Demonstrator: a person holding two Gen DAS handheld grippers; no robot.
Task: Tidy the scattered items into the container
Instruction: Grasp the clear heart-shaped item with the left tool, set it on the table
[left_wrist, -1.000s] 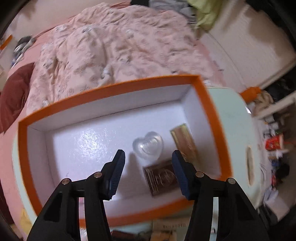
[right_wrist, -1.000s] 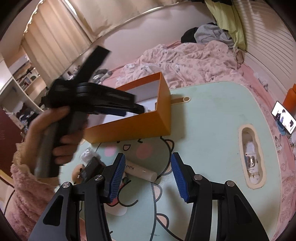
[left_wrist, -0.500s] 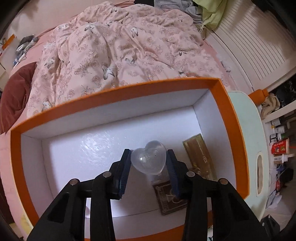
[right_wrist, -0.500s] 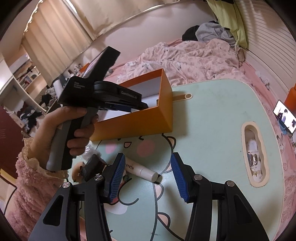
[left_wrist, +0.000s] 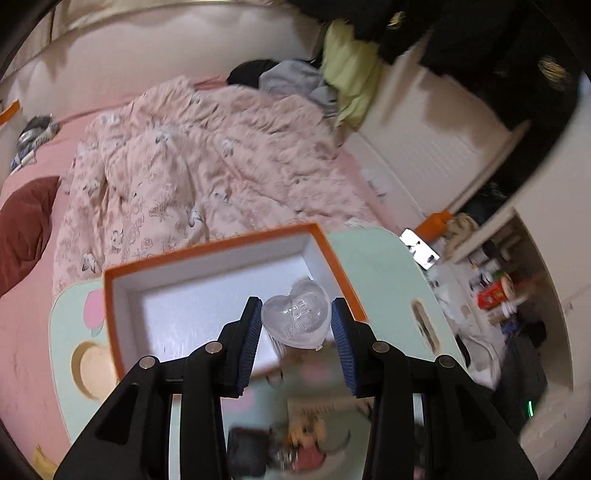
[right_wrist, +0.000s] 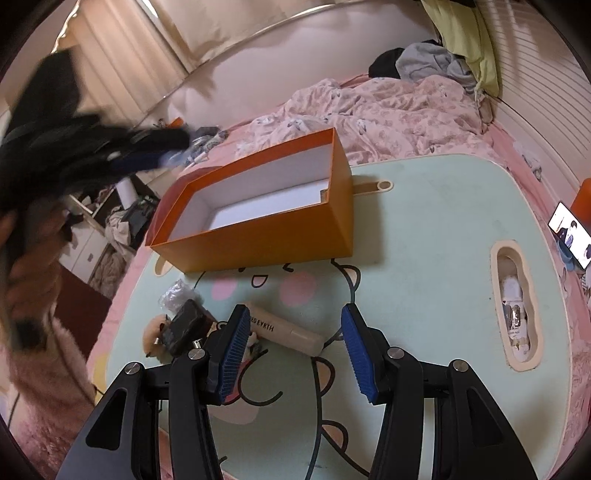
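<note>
My left claw (left_wrist: 295, 328) clamps one clear heart (left_wrist: 295, 319) above one orange box (right_wrist: 258, 236); right claw (right_wrist: 291, 347) apart, empty, over one tube (right_wrist: 284, 330) on surface (right_wrist: 424, 258).

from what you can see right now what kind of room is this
Most likely a bedroom: a bed with a rumpled pink floral quilt, clothes piled at its head, and curtains behind. The orange box sits on a low cartoon-print table.

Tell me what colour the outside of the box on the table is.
Orange outside, white inside. The box shows best in the right wrist view.
</note>
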